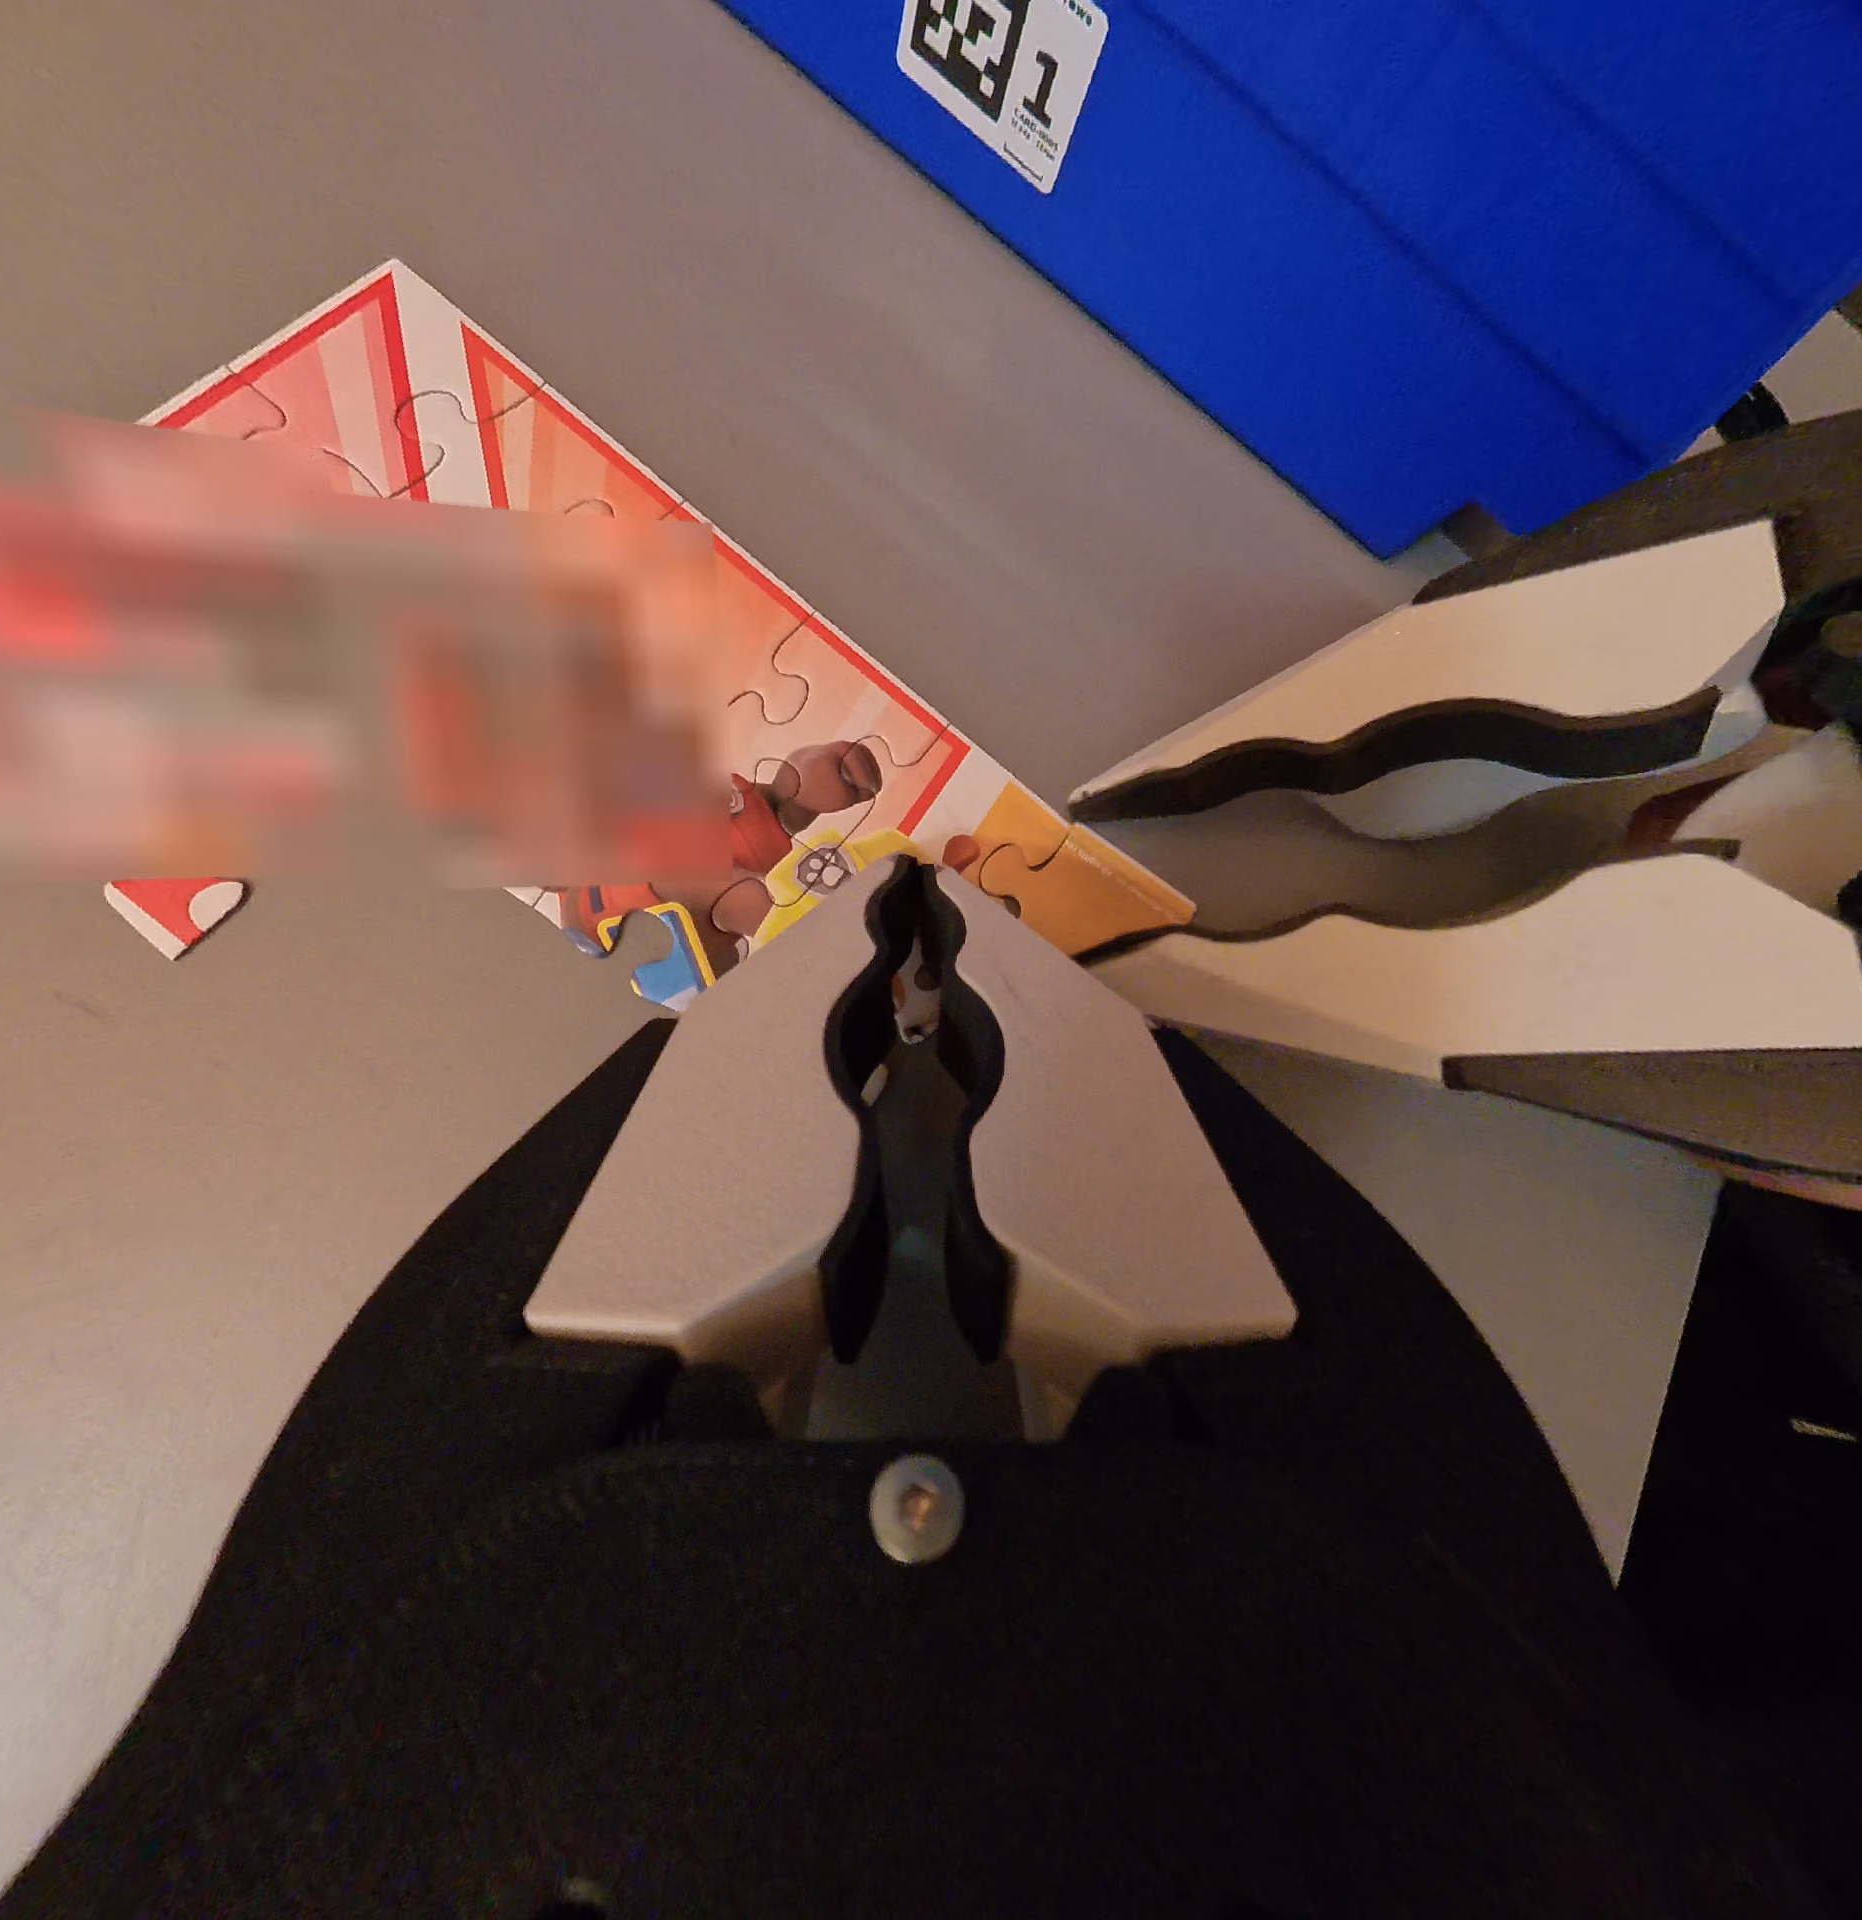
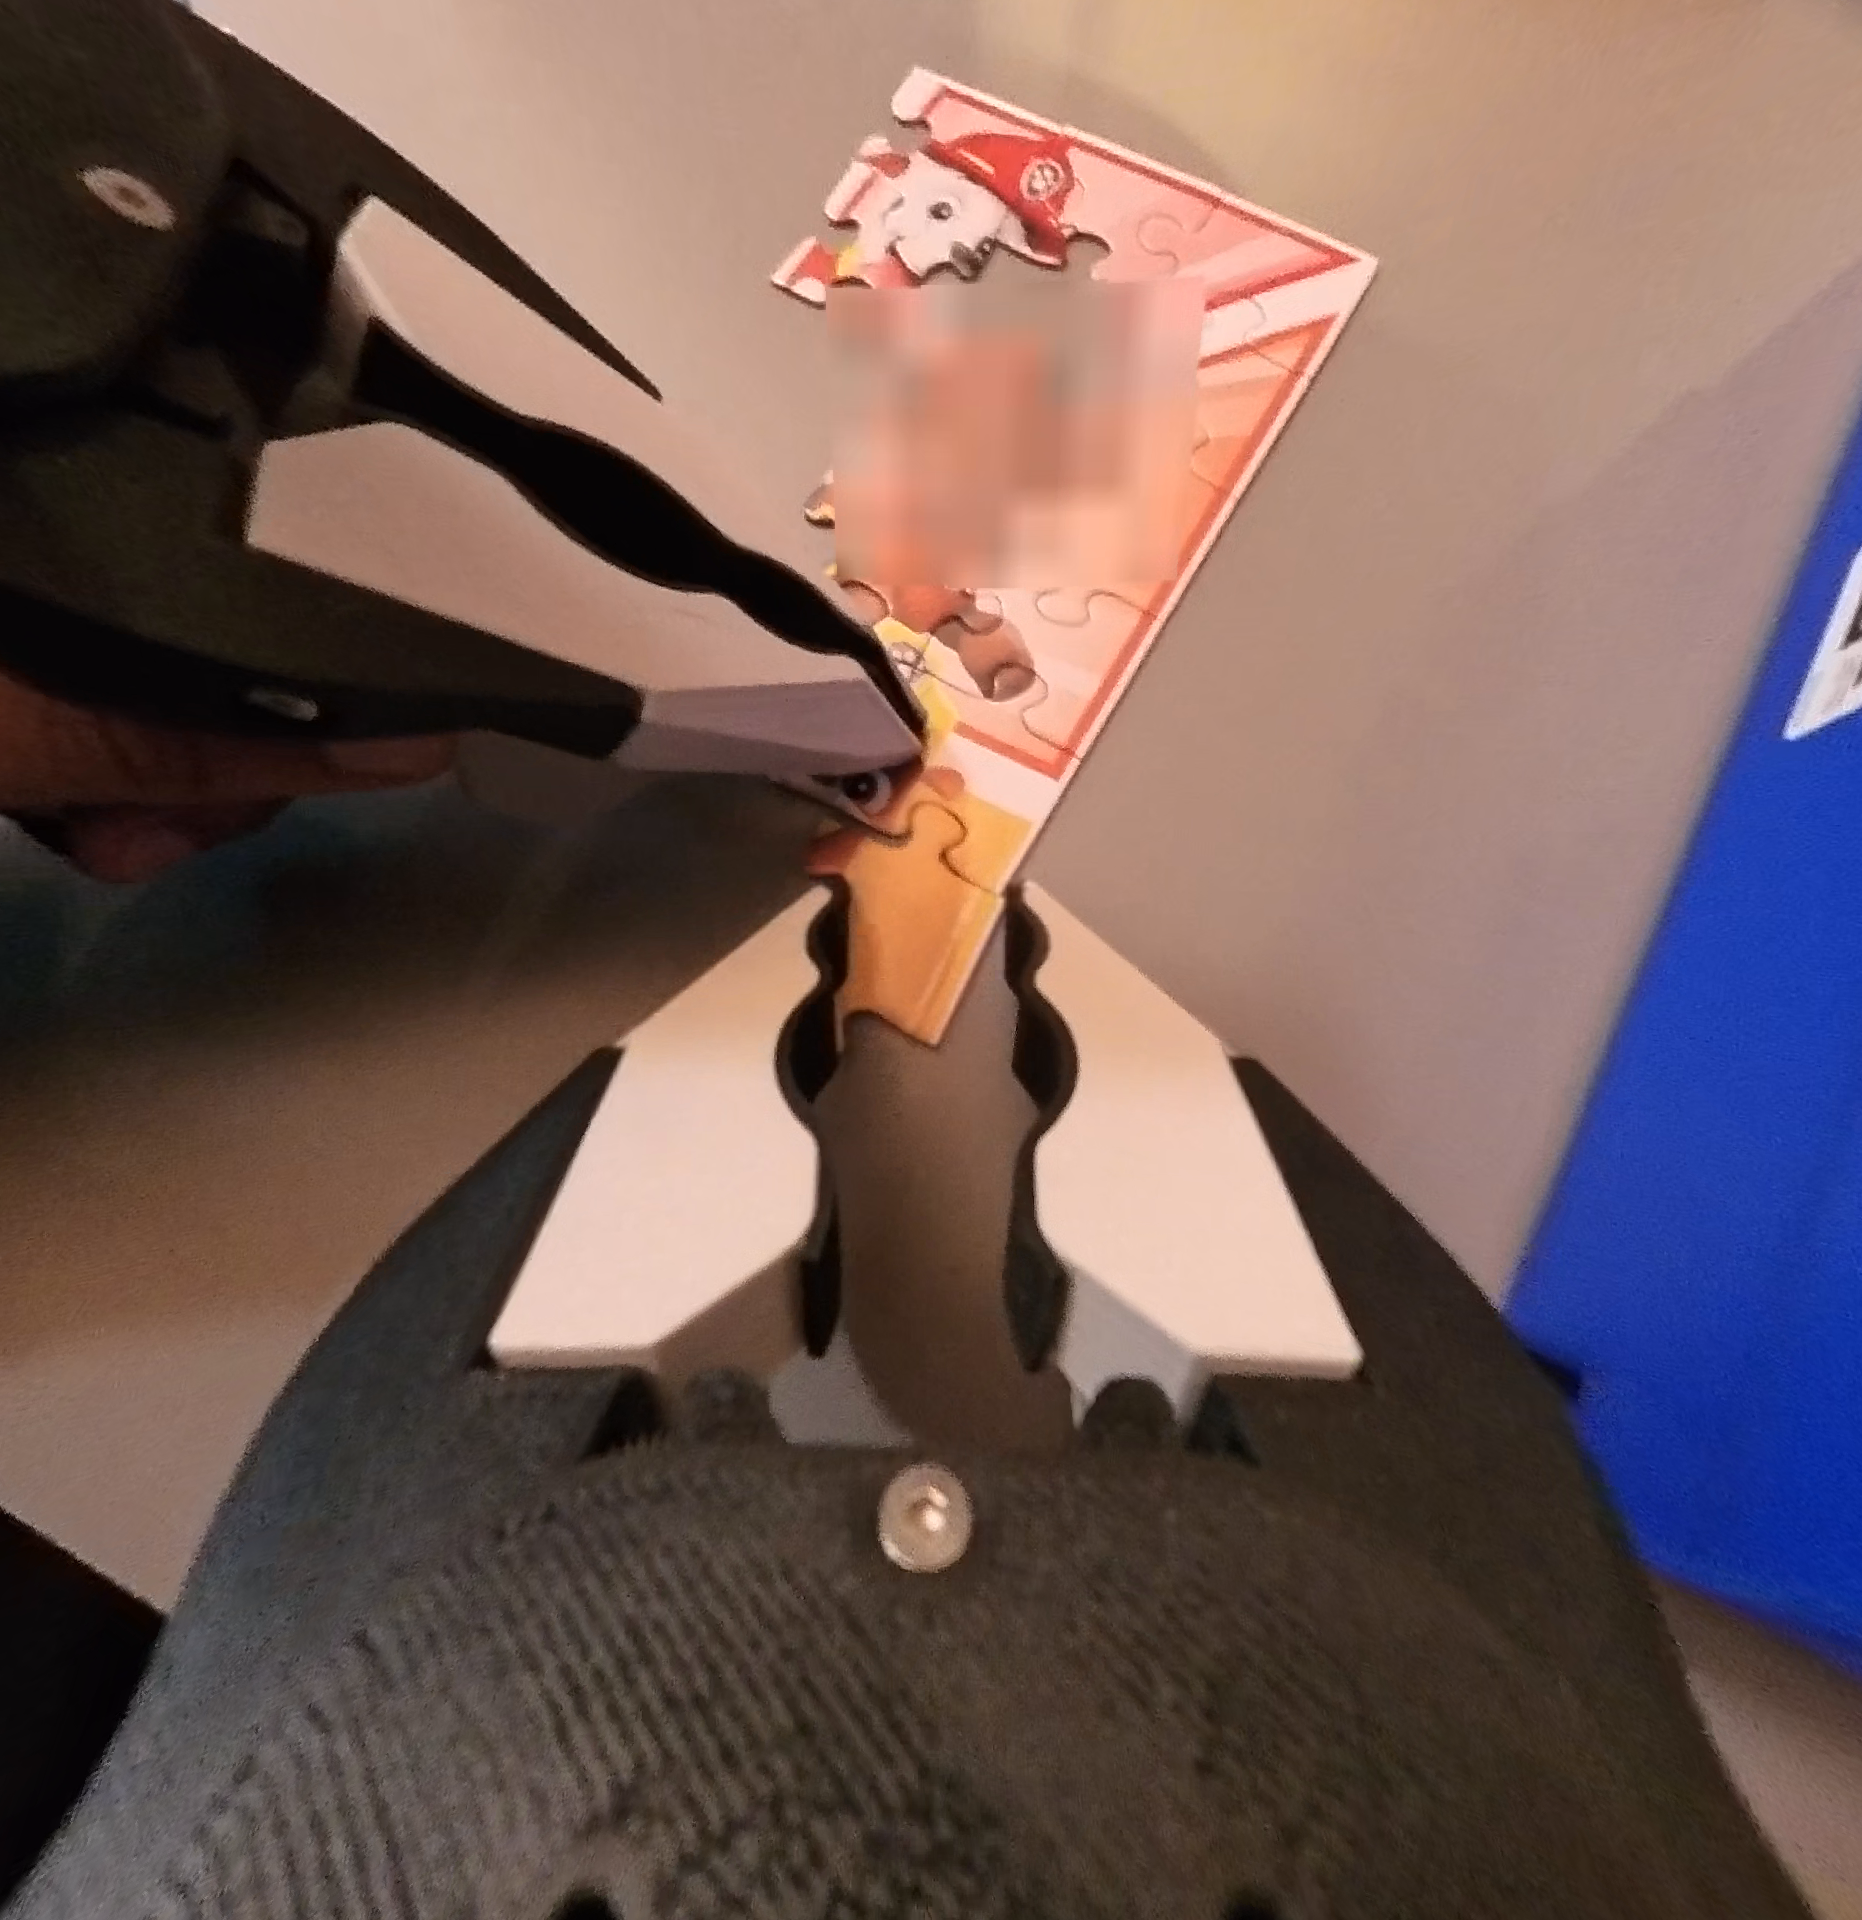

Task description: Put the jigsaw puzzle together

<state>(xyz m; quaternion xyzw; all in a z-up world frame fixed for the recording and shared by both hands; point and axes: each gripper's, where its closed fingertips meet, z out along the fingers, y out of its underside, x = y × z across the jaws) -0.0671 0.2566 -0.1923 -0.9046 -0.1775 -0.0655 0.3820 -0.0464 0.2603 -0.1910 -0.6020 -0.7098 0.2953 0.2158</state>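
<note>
A partly built cartoon jigsaw (image 1: pixel 823 675) lies flat on the grey table (image 1: pixel 906 364); it also shows in the right wrist view (image 2: pixel 1259 343). My left gripper (image 1: pixel 911 873) is shut, its tip resting at the jigsaw's near edge over a piece with an eye (image 2: pixel 862 795). A bit of that piece shows through the pads' wavy gap. My right gripper (image 2: pixel 922 899) is open, and the orange corner piece (image 2: pixel 906 956) lies flat between its fingers, unpressed. The right gripper (image 1: pixel 1088 878) comes in from the right in the left wrist view. The left gripper (image 2: pixel 901 748) comes in from the left in the right wrist view.
A blue bin (image 1: pixel 1426 260) with a white tag (image 1: pixel 1000 73) stands beyond the jigsaw, and to the right in the right wrist view (image 2: pixel 1737 1039). A loose red and white piece (image 1: pixel 179 914) lies left of the jigsaw. A hand (image 2: pixel 127 810) holds the left gripper. Left and right tips are no more than a few centimetres apart. Left tips and right tips are each some 5 cm from the partly built cartoon jigsaw (image 1: pixel 823 675). It is also in sight in the right wrist view (image 2: pixel 1105 647).
</note>
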